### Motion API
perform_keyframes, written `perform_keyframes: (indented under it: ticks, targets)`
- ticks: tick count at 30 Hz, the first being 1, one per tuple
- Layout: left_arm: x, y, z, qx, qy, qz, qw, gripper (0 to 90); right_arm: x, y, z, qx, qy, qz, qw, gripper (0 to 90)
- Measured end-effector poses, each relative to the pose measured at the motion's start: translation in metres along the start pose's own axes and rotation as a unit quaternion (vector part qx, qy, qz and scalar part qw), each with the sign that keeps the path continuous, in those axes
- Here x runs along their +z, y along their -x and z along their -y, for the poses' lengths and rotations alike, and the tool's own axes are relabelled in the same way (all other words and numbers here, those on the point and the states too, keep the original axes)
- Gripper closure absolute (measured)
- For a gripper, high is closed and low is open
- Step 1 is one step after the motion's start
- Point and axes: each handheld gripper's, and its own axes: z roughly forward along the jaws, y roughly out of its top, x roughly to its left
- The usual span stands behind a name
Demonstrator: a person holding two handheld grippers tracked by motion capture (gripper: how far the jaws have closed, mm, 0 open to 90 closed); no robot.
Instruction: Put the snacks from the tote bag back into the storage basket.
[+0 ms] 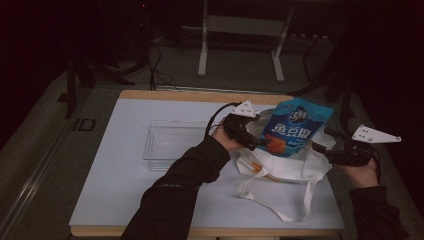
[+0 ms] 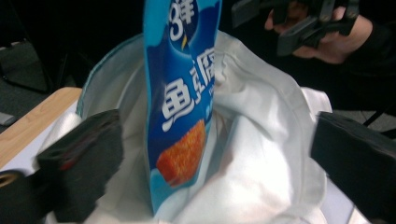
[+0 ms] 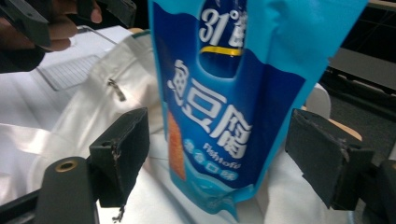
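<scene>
Black jaws of right gripper spread wide, gripping nothing. Left gripper likewise open. Blue foil snack pouch stands upright, base inside white fabric tote bag on table. Judgement: insertion partly done; pouch not fully lowered.

The high view looks forward and down on the table; both gripper views face the pouch closely from opposite sides.

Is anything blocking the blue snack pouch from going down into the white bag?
Nothing visible. The blue snack pouch stands upright with its bottom already inside the open mouth of the white bag.
</scene>
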Motion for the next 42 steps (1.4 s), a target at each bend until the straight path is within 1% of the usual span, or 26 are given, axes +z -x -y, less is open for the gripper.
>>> perform_keyframes:
  ticks: [1,2,4,5,7,8,9,10,11,13,14,18,19,20,21,24,28,29,30,31,32,33,36,37,40,42]
  targets:
    - [0.002,-0.001,-0.001,0.001,0.000,-0.008,1.0000,7.2,0.002,0.002,0.000,-0.001,-0.003,0.001,1.0000,22.3]
    - [0.004,-0.003,-0.002,0.000,-0.001,-0.007,1.0000,7.3,0.004,0.004,0.000,0.000,-0.005,0.001,1.0000,22.3]
    - [0.010,-0.007,-0.005,0.005,-0.004,-0.009,0.9999,15.6,0.010,0.010,0.000,0.008,-0.010,0.002,0.9999,24.0]
    - [0.012,-0.008,-0.006,0.007,-0.011,-0.013,0.9998,15.7,0.012,0.012,0.000,0.009,-0.013,0.003,0.9999,24.4]
    - [0.012,-0.008,-0.006,0.007,-0.011,-0.013,0.9998,16.5,0.014,0.014,0.001,0.012,-0.016,0.003,0.9998,24.4]
    - [0.021,-0.011,-0.010,0.011,-0.023,-0.019,0.9995,26.8,0.017,0.018,0.002,0.016,-0.019,0.002,0.9997,26.1]
    - [0.023,-0.011,-0.011,0.012,-0.026,-0.020,0.9994,26.9,0.019,0.020,0.003,0.019,-0.022,0.001,0.9996,26.4]
    - [0.026,-0.012,-0.012,0.012,-0.031,-0.027,0.9991,30.6,0.021,0.021,0.003,0.019,-0.023,0.001,0.9996,27.6]
    - [0.029,-0.012,-0.013,0.013,-0.032,-0.026,0.9991,33.6,0.023,0.023,0.004,0.021,-0.025,0.001,0.9995,27.6]
    - [0.029,-0.012,-0.013,0.013,-0.032,-0.026,0.9991,33.8,0.024,0.024,0.004,0.025,-0.027,-0.002,0.9993,27.6]
    - [0.035,-0.012,-0.014,0.012,-0.038,-0.026,0.9989,37.5,0.027,0.026,0.005,0.024,-0.025,-0.005,0.9994,30.8]
    - [0.041,-0.013,-0.014,0.016,-0.046,-0.025,0.9985,44.5,0.031,0.026,0.005,0.024,-0.026,-0.016,0.9993,34.4]
    - [0.043,-0.013,-0.015,0.017,-0.051,-0.033,0.9980,45.7,0.035,0.027,0.005,0.021,-0.030,-0.019,0.9992,35.7]
    - [0.044,-0.013,-0.015,0.018,-0.054,-0.034,0.9978,45.7,0.035,0.027,0.005,0.021,-0.030,-0.019,0.9992,35.7]
    - [0.048,-0.014,-0.016,0.011,-0.062,-0.038,0.9973,48.8,0.038,0.028,0.005,0.024,-0.031,-0.027,0.9988,39.2]
    - [0.051,-0.015,-0.018,0.013,-0.068,-0.038,0.9969,53.8,0.041,0.028,0.003,0.023,-0.035,-0.036,0.9985,43.4]
    - [0.054,-0.017,-0.020,0.008,-0.070,-0.039,0.9968,58.9,0.045,0.028,0.002,0.018,-0.041,-0.039,0.9982,46.7]
    - [0.056,-0.018,-0.020,0.006,-0.070,-0.042,0.9967,61.3,0.047,0.028,0.001,0.012,-0.044,-0.034,0.9984,52.2]
    - [0.057,-0.019,-0.021,0.004,-0.071,-0.042,0.9966,62.6,0.047,0.028,0.001,0.010,-0.044,-0.032,0.9985,53.4]
    - [0.058,-0.019,-0.021,0.006,-0.073,-0.042,0.9964,65.0,0.048,0.028,0.001,0.011,-0.044,-0.032,0.9984,56.2]
    - [0.058,-0.019,-0.021,0.006,-0.073,-0.042,0.9964,65.7,0.048,0.028,0.001,0.011,-0.044,-0.032,0.9984,56.2]
    - [0.059,-0.020,-0.021,0.005,-0.078,-0.041,0.9961,66.9,0.048,0.028,0.001,0.008,-0.047,-0.031,0.9984,61.1]
    - [0.061,-0.019,-0.021,0.008,-0.086,-0.037,0.9955,66.8,0.049,0.029,0.002,0.011,-0.051,-0.035,0.9980,63.4]
    - [0.063,-0.019,-0.020,0.011,-0.100,-0.033,0.9944,67.0,0.049,0.029,0.001,0.009,-0.059,-0.041,0.9974,65.5]
    - [0.064,-0.019,-0.019,0.010,-0.099,-0.031,0.9945,75.4,0.051,0.029,0.001,0.011,-0.072,-0.054,0.9959,67.6]
    - [0.064,-0.020,-0.019,0.011,-0.099,-0.030,0.9945,77.7,0.051,0.030,0.000,0.011,-0.074,-0.056,0.9956,69.3]
